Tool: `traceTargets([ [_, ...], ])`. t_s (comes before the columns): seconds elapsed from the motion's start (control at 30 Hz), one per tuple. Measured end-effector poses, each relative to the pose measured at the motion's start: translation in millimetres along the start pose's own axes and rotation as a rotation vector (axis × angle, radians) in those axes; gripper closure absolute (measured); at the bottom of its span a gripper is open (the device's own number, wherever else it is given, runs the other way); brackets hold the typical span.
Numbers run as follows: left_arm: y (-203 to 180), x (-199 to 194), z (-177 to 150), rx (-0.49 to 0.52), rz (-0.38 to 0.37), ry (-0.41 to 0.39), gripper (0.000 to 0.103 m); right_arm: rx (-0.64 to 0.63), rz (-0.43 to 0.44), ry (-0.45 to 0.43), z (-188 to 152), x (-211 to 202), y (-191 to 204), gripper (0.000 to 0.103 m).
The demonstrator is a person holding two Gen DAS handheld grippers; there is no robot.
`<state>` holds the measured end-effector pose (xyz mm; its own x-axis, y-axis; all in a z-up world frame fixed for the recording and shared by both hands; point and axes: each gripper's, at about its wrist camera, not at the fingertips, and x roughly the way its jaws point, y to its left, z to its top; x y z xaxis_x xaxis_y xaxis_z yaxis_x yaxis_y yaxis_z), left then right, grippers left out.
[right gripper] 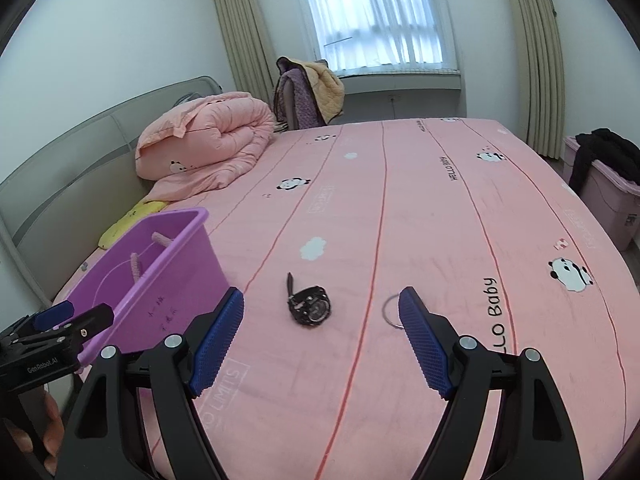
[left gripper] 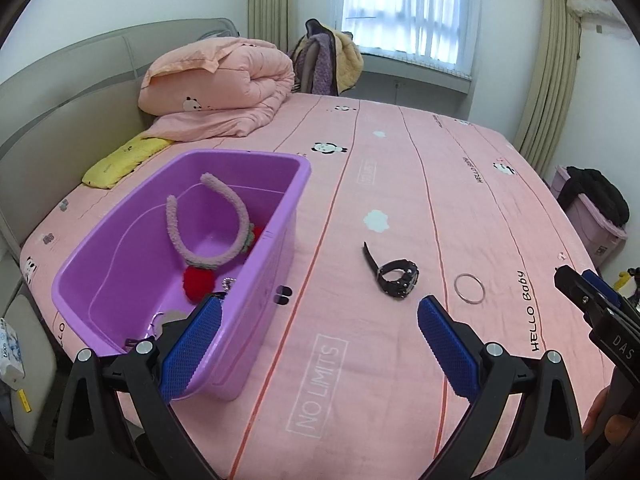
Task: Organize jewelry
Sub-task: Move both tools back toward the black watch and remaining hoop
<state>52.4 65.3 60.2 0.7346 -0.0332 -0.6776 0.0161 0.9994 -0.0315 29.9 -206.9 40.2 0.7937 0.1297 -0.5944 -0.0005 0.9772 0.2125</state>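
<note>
A black wristwatch (left gripper: 396, 276) (right gripper: 310, 306) lies on the pink bedsheet, with a thin silver bangle (left gripper: 469, 288) (right gripper: 387, 312) to its right. The purple plastic bin (left gripper: 240, 156) (right gripper: 176, 276) stands to the left. It holds a fuzzy pink headband (left gripper: 236, 200), a red pompom (left gripper: 198, 284) and small silvery pieces. My left gripper (left gripper: 319, 304) is open and empty beside the bin's near right wall. My right gripper (right gripper: 321, 295) is open just short of the watch, and its right finger (right gripper: 420, 328) hides part of the bangle. Each gripper shows at the edge of the other's view (left gripper: 576, 284) (right gripper: 72, 316).
A folded pink quilt (left gripper: 224, 80) and a yellow pillow (left gripper: 124, 156) lie by the grey headboard. A pink storage box with dark clothes (right gripper: 608, 184) stands off the bed's right side. A chair draped with clothes (right gripper: 308, 92) is by the window. A tissue pack (left gripper: 10, 352) sits at the left.
</note>
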Motion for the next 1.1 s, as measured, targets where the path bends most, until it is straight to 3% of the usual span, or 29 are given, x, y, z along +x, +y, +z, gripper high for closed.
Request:
traceTargets([
  [0.43, -63, 66, -35, 0.049, -0.049, 0.122, 0.006, 0.065, -0.093, 0.130, -49, 33, -66, 0.027],
  [0.83, -86, 143, -44, 0.082, -0.034, 0.222, 0.006, 0.071, -0.107, 0.248, -62, 99, -84, 0.027],
  [1.1, -98, 194, -44, 0.131, -0.014, 0.244, 0.006, 0.071, -0.101, 0.301, -62, 154, -92, 0.027],
])
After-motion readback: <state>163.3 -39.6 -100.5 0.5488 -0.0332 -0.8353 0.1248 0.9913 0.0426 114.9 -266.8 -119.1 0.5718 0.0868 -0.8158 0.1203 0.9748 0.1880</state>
